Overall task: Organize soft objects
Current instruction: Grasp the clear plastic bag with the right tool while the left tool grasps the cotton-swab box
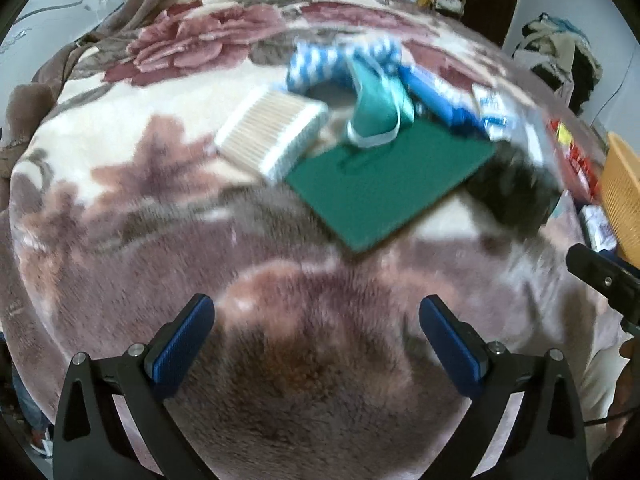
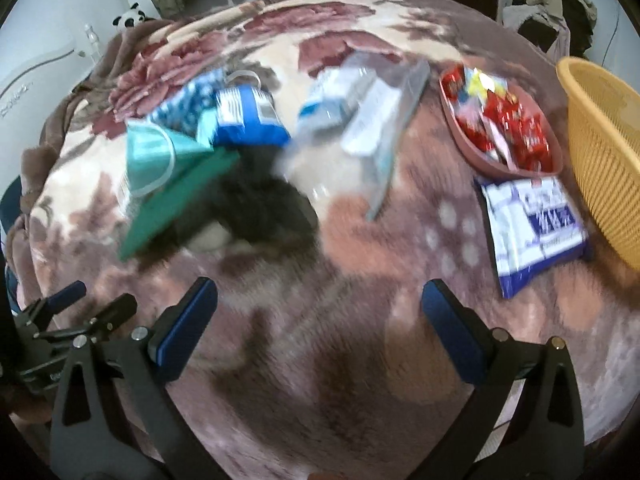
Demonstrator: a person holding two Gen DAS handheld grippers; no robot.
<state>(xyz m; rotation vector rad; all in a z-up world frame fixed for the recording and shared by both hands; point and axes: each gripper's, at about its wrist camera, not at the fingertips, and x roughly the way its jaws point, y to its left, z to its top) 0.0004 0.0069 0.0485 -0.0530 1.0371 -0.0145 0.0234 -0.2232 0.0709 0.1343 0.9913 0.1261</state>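
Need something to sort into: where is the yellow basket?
The yellow basket stands at the far right edge of the right wrist view, on the floral blanket, just right of the snack tray.

A bed covered by a plush floral blanket carries a green pad, a pack of cotton swabs, a dark furry thing, perhaps a hat, a bowl of red sweets, a white-and-blue packet and an orange basket.
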